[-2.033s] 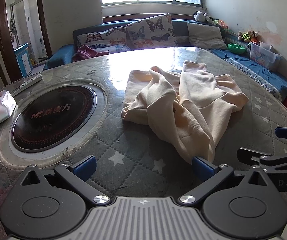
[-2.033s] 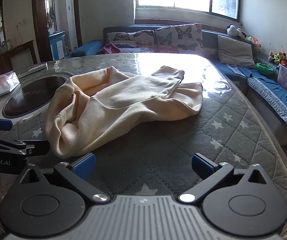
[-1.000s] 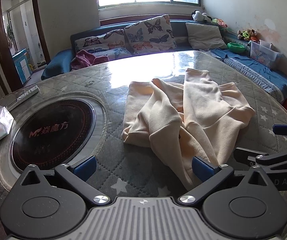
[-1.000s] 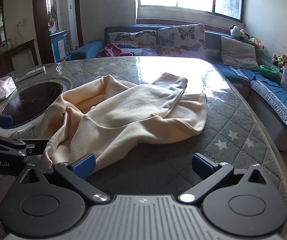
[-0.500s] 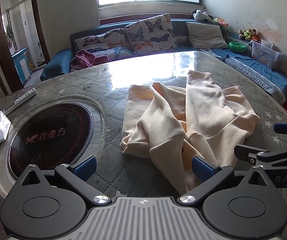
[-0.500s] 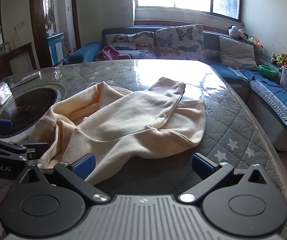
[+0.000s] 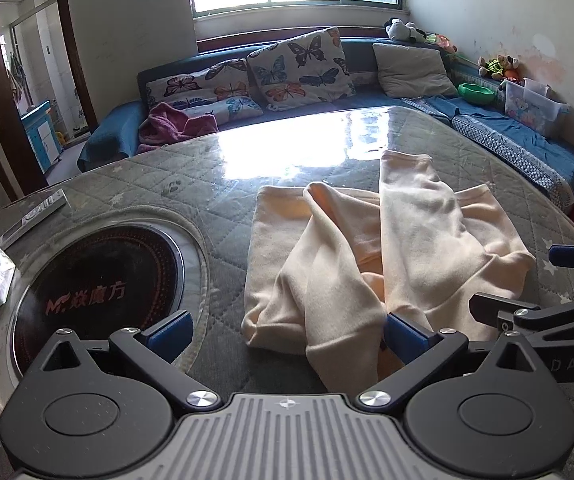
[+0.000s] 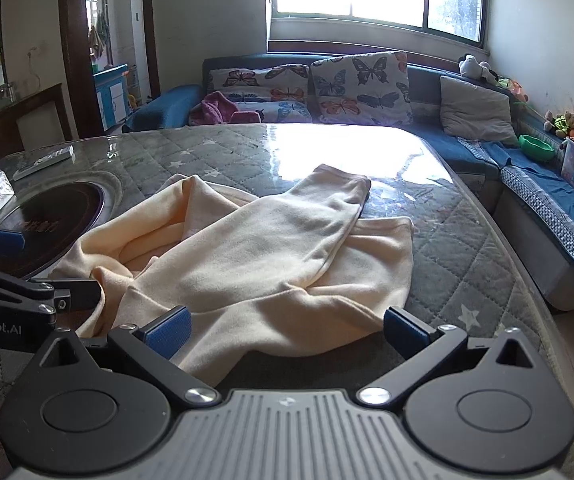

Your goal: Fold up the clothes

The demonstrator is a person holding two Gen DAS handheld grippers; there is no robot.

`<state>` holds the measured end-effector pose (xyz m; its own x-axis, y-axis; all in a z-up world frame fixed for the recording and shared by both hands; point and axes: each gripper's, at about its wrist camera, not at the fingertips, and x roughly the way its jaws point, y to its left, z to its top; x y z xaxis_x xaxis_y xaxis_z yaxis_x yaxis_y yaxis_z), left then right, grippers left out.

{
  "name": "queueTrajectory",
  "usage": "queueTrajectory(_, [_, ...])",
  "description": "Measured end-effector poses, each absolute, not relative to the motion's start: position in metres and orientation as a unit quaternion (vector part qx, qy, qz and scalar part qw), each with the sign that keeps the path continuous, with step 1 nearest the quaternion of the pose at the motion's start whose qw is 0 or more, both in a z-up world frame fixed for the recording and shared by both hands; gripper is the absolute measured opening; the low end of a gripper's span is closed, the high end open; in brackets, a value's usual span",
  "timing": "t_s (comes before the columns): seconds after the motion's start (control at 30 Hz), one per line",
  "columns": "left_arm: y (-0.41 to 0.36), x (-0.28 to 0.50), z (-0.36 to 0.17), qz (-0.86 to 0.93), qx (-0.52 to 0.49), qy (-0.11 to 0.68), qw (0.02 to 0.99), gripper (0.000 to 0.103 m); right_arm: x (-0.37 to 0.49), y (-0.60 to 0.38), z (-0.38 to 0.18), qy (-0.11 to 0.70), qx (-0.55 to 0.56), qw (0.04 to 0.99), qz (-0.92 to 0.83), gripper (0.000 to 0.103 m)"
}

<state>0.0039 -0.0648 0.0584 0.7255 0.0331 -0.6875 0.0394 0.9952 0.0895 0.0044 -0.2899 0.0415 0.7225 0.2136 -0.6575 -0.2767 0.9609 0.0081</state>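
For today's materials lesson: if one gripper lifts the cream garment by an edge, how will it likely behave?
The cream garment would probably drape limply, since it lies in soft rumpled folds. It looks light. It might slide across the glossy tabletop.

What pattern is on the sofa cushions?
Butterflies on the pale sofa cushions, clearest in the right wrist view.

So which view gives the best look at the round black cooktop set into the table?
The left wrist view: the cooktop shows nearly whole, with its printed logo readable, ahead of the left tongs. The right wrist view catches only a flattened sliver at the left edge, partly behind the other tool.
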Motion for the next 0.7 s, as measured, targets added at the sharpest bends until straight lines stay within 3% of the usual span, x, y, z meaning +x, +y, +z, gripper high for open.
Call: queueTrajectory(0.7, [-0.068,0.055,0.058,-0.005,0.067,0.374,0.925,0.103,0.046,-0.29,0.034,0.354,-0.053,0.924,0.133,0.103])
